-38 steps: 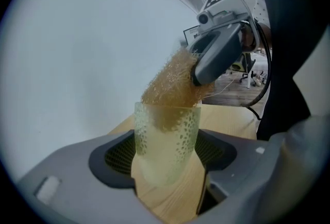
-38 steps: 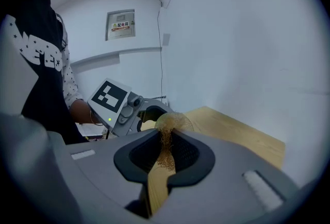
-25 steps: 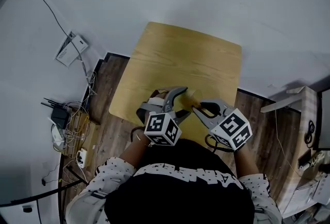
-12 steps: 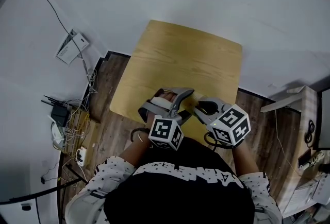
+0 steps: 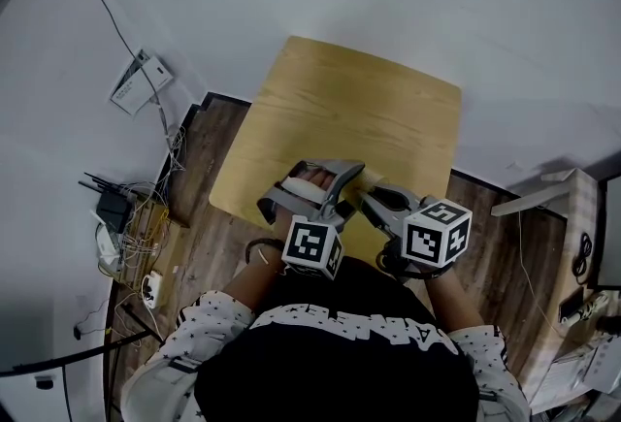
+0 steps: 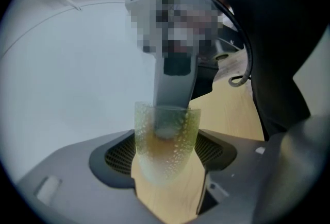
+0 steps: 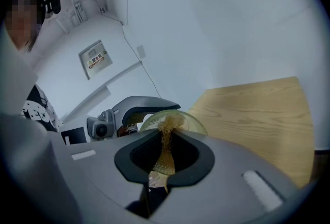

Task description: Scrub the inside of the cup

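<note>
Closest in, over the near part of the pale wooden tabletop (image 5: 359, 110), the left gripper (image 6: 166, 158) has its fingers clamped on the clear, green-tinted plastic cup (image 6: 180, 140), which is held tipped with its mouth toward the other hand. The right gripper (image 7: 166, 138) has its fingers pressed together on a golden wiry scrubbing pad (image 7: 164, 161), whose far end is pushed in at the cup's rim. Beads of water or suds dot the inner wall and a brownish tint sits low in the cup, so the scrub looks under way; how much of the wall and bottom has been covered cannot be told. Beyond the grippers the tabletop is bare to its rounded far corners at the white wall. Off its left edge, a tangle of cables (image 5: 136, 226) lies on the dark wood floor (image 5: 209, 245).
</note>
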Available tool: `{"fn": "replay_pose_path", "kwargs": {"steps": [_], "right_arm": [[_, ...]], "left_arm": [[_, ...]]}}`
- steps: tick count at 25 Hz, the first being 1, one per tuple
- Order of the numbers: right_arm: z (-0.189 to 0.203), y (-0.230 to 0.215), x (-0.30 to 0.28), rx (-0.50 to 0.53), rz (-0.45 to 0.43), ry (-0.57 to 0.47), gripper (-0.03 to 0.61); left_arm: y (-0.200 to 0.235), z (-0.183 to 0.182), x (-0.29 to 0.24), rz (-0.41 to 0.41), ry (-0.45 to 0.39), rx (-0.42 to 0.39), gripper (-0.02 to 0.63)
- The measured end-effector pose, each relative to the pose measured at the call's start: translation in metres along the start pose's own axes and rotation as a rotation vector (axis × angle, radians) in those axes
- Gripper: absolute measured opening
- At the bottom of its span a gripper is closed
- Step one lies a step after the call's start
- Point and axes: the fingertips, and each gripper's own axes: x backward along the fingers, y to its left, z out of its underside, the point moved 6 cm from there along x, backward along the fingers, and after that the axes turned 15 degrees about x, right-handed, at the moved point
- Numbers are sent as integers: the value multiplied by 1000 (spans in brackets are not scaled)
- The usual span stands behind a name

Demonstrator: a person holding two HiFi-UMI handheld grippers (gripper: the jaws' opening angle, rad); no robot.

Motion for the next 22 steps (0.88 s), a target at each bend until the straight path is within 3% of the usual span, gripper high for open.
{"fn": "replay_pose_path", "kwargs": {"steps": [12, 19, 22], "right_arm": [[6, -3, 0, -353, -65, -138, 48], [-1, -8, -1, -435, -107, -187, 46], [10, -16, 2, -529, -82, -187, 46]], "left_arm": [[-2, 2, 4, -36, 40, -60, 354], [-2, 4, 5, -50, 54, -76, 354], [-2, 4, 4, -55, 58, -80, 354]]}}
